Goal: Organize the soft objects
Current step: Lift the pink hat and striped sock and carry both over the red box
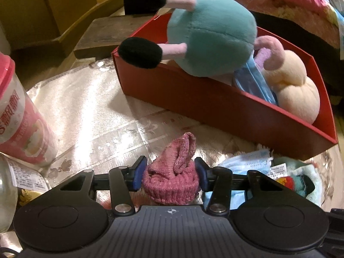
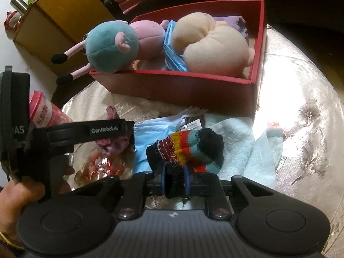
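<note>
My left gripper (image 1: 171, 173) is shut on a pink knitted item (image 1: 172, 178) just above the tablecloth, in front of the red box (image 1: 193, 99). My right gripper (image 2: 175, 177) is shut on a striped knitted sock (image 2: 189, 150) with black ends, over a light blue towel (image 2: 236, 137). The red box (image 2: 193, 90) holds a teal and pink plush pig (image 2: 111, 47), whose legs hang over its left end, a cream plush (image 2: 215, 45), a blue face mask (image 2: 172, 51) and a purple cloth (image 2: 234, 21). The left gripper (image 2: 120, 137) shows in the right wrist view, holding the pink item.
A pink-lidded cup (image 1: 19, 111) stands at the left on the shiny floral tablecloth (image 1: 90, 111). A blue face mask (image 1: 247, 161) and towel lie at the right in front of the box. A yellow wooden cabinet (image 2: 56, 25) stands behind.
</note>
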The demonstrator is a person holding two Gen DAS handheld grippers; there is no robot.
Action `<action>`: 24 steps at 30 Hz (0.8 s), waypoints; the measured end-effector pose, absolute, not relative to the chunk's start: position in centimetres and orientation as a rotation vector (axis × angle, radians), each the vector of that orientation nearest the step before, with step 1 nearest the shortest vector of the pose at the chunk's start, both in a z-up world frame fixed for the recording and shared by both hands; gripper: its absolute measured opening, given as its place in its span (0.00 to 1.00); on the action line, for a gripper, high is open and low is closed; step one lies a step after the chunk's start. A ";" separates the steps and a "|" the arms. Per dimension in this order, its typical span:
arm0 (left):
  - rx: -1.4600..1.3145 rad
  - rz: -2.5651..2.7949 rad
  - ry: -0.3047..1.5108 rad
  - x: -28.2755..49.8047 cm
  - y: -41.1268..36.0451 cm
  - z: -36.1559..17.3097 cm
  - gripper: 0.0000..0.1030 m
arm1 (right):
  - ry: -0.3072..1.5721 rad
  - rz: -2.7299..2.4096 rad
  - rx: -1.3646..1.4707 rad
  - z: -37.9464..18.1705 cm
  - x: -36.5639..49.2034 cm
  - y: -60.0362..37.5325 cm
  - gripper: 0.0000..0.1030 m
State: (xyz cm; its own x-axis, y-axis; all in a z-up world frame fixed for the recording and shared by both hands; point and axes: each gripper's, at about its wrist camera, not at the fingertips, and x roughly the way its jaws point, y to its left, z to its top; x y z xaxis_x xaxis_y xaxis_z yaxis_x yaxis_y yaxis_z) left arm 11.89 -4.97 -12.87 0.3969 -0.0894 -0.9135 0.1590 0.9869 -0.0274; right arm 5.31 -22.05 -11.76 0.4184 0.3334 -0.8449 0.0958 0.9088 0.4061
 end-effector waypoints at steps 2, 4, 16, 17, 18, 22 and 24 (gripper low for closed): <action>0.075 -0.161 1.147 11.5 -5.1 -12.5 0.47 | 1.137 0.156 0.432 -11.7 5.3 -22.1 0.00; 0.077 -0.164 1.145 11.2 -5.1 -12.3 0.46 | 1.134 0.159 0.435 -11.6 5.3 -22.2 0.00; 0.119 -0.183 1.108 9.1 -5.2 -10.6 0.46 | 1.115 0.194 0.442 -10.7 4.9 -22.0 0.00; 0.117 -0.185 1.107 8.9 -5.1 -10.5 0.46 | 1.113 0.198 0.444 -10.6 4.8 -21.9 0.00; 0.116 -0.187 1.105 8.8 -5.0 -10.4 0.46 | 1.111 0.203 0.445 -10.4 4.8 -21.9 0.00; 0.098 -0.191 1.104 8.1 -4.6 -9.7 0.46 | 1.104 0.213 0.449 -9.9 4.5 -22.0 0.00; 0.062 -0.195 1.105 7.7 -4.2 -8.9 0.46 | 1.096 0.213 0.457 -9.6 4.5 -22.2 0.00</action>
State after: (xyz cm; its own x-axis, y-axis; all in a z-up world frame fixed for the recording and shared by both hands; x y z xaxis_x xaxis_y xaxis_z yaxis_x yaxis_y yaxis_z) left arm 7.67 -4.16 -8.87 0.4341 -0.1261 -0.8920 0.1873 0.9811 -0.0475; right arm 4.46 -22.20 -9.57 0.4491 0.3865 -0.8056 0.0561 0.8876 0.4572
